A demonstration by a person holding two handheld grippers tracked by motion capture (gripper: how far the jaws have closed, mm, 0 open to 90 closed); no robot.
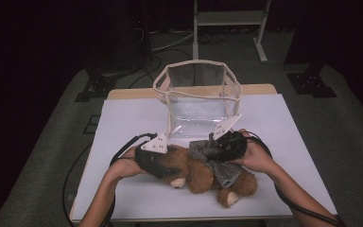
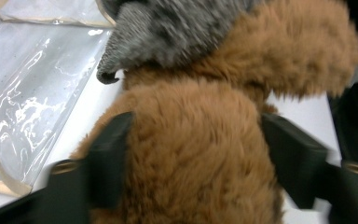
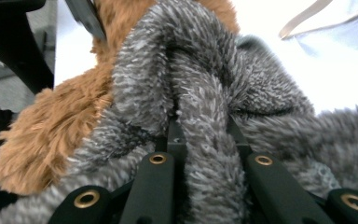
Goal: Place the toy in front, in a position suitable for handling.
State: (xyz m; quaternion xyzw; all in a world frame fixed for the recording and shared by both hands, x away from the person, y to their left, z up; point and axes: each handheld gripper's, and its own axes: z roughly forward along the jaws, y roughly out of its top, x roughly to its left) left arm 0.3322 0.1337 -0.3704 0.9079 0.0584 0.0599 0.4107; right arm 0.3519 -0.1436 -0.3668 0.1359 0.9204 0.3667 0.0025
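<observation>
Both grippers on a brown teddy bear in a grey garment, lower centre of the high view.

The left gripper seems clamped around brown fur; the right gripper pinches a fold of the grey garment. A clear bag stands just behind.

Bare white table lies open beside both grippers; just beyond them, a clear plastic bag stands upright, blocking passage.

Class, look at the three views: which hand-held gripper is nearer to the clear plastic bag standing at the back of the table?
Right. The right hand-held gripper, pinching the grey garment, sits just before the clear plastic bag; the left hand-held gripper, around the teddy bear, is farther.
</observation>
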